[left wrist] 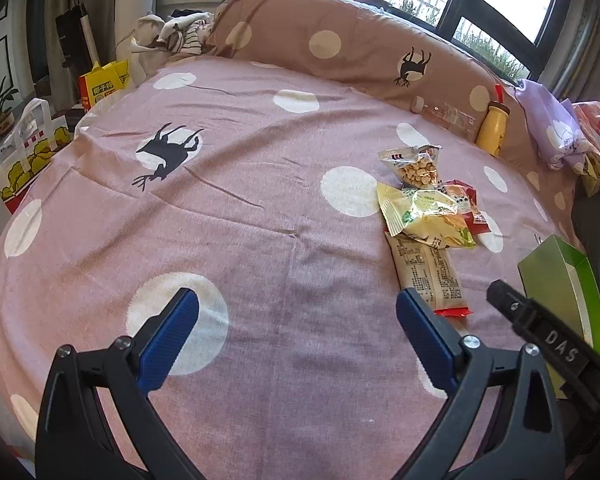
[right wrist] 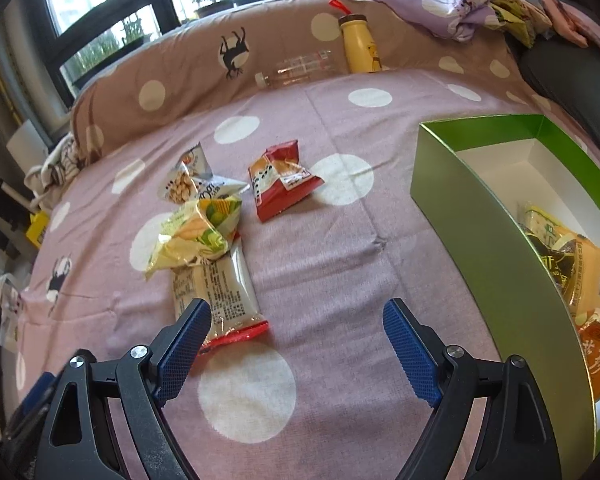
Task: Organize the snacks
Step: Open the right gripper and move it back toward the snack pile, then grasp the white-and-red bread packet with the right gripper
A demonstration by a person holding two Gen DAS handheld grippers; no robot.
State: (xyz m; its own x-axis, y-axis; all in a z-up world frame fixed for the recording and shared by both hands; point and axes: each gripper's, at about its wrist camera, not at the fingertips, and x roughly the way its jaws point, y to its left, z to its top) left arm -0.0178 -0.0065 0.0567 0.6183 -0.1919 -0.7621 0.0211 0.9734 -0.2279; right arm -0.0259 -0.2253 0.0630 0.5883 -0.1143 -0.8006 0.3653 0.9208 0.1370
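Note:
Several snack packs lie on the pink spotted bedsheet (right wrist: 320, 264): a beige bar pack (right wrist: 220, 292), a yellow-green pack (right wrist: 196, 236) on top of it, a peanut pack (right wrist: 188, 184) and a red pack (right wrist: 280, 182). They also show in the left wrist view: bar pack (left wrist: 428, 272), yellow-green pack (left wrist: 424, 216), peanut pack (left wrist: 416, 166). A green box (right wrist: 484, 248) at the right holds several orange packs (right wrist: 580, 272). My right gripper (right wrist: 296, 344) is open and empty, its left finger by the bar pack's end. My left gripper (left wrist: 298, 332) is open and empty.
A yellow bottle (right wrist: 358, 44) and a clear plastic bottle (right wrist: 296, 68) lean on the brown spotted pillow (right wrist: 172, 80) at the back. A purple cloth bundle (right wrist: 448, 4) lies back right. Bags (left wrist: 24, 152) stand beside the bed at the left. The right gripper's body (left wrist: 548, 344) is by the green box (left wrist: 564, 284).

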